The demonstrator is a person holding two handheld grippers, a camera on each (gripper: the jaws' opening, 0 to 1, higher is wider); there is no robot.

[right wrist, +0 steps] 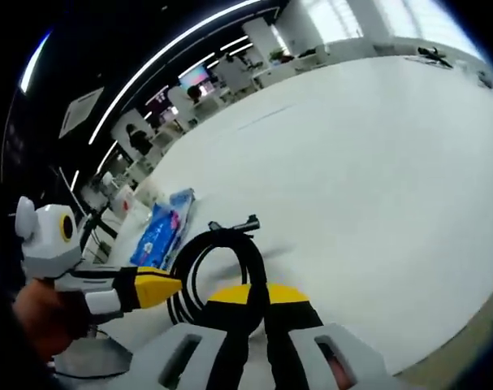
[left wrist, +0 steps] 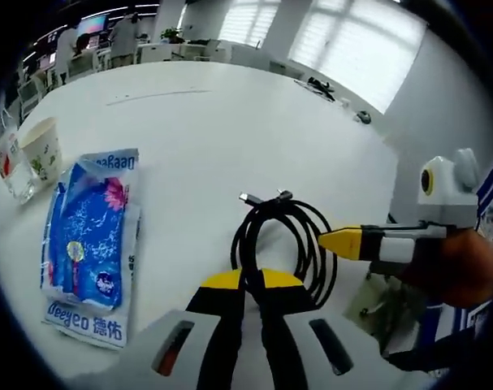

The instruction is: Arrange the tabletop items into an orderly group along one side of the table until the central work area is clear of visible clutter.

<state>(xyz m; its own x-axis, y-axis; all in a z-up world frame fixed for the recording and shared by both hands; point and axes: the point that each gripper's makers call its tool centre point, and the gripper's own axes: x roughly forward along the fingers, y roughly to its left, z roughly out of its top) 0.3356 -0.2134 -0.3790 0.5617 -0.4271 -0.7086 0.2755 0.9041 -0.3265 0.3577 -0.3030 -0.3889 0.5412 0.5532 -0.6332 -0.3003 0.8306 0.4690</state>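
Left gripper (left wrist: 250, 280) clenching the coiled black cable (left wrist: 288, 244) near the table (left wrist: 230, 122) edge, right gripper (right wrist: 258, 294) gripping it too (blue packet (left wrist: 90, 244) lying beside).

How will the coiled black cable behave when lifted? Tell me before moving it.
Probably floppy: the black cable lies in loose, untied loops, so they may sag or spread when lifted. Likely light, being thin cord. Its free connector ends could dangle and drag. The left gripper and right gripper each pinch the coil, which should help hold it together.
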